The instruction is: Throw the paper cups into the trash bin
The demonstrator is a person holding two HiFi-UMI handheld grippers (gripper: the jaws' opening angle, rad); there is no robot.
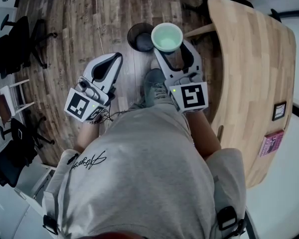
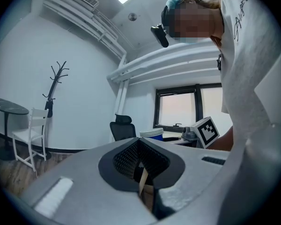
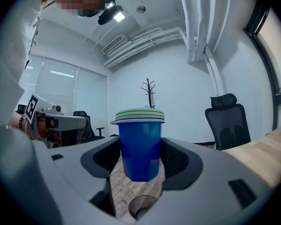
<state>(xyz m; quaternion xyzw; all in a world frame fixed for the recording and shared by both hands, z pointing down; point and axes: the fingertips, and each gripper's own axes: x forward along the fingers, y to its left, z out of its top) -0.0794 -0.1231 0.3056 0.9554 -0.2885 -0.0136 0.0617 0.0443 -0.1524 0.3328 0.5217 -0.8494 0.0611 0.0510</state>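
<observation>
— Grippers, left to right: what has the left gripper [image 1: 114,59] got?
— Nothing. Its jaws are pressed together with only a thin slit between them, and it hangs over the wood floor [image 1: 65,34].
— Where is the trash bin?
— The trash bin [image 1: 139,37] is a dark round tub on the floor, just ahead of the person's shoe [image 1: 154,86].
— And the right gripper?
— The right gripper [image 1: 173,51] is partly open, its jaws clamped on the sides of a nested stack of paper cups [image 1: 167,37]. They are blue outside, pale green inside, and upright. The cups hang above the bin's right edge, clear of it. The wooden surface [image 1: 254,63] lies further right.
</observation>
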